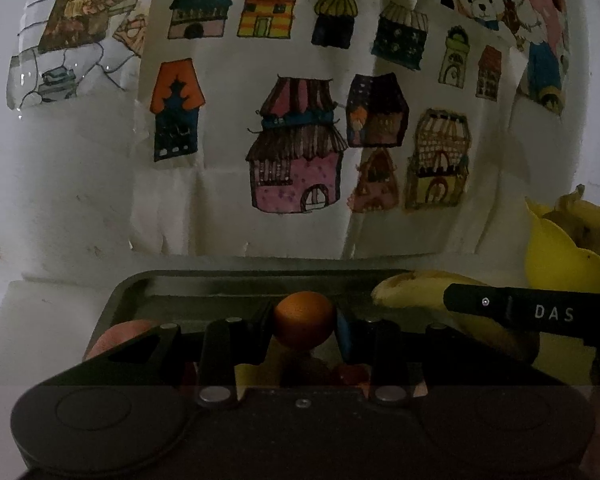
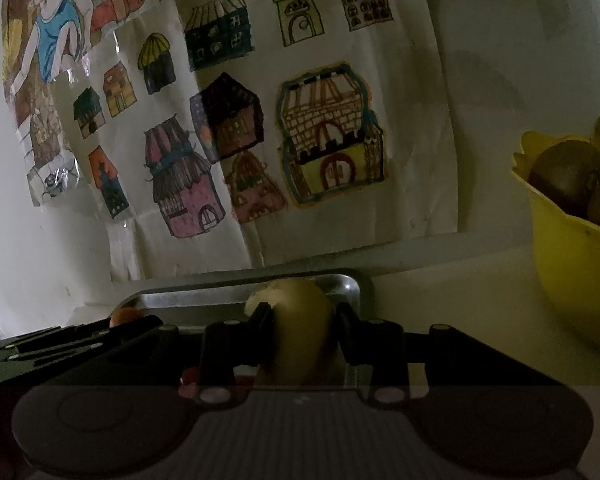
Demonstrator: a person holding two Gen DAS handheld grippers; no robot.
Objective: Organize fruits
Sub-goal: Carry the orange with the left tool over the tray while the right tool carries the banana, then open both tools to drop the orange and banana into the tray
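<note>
Gripping orange (image 1: 304, 326): left tongs (image 1: 304, 332) clamped; right tongs (image 2: 304, 328) clamped on banana (image 2: 300, 332).

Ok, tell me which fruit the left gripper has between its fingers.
The round orange fruit, pinched in the left gripper over the metal tray. The banana is in the right gripper; the pinkish fruit lies free.

Orange fruit (image 1: 303, 322): deep orange, plain skin. Banana (image 1: 420, 286): yellow, brown marks near its tip. Bowl (image 1: 556, 256): bright yellow; kiwis (image 2: 566, 174) inside dull brown. Tray (image 2: 204, 300): grey metal, shiny rim. Grippers (image 1: 304, 332) (image 2: 304, 332): black, one pad (image 1: 344, 334) blue. Wall drawing (image 1: 296, 148): white paper with hand-coloured houses in pink, orange, yellow, dark blue.
</note>
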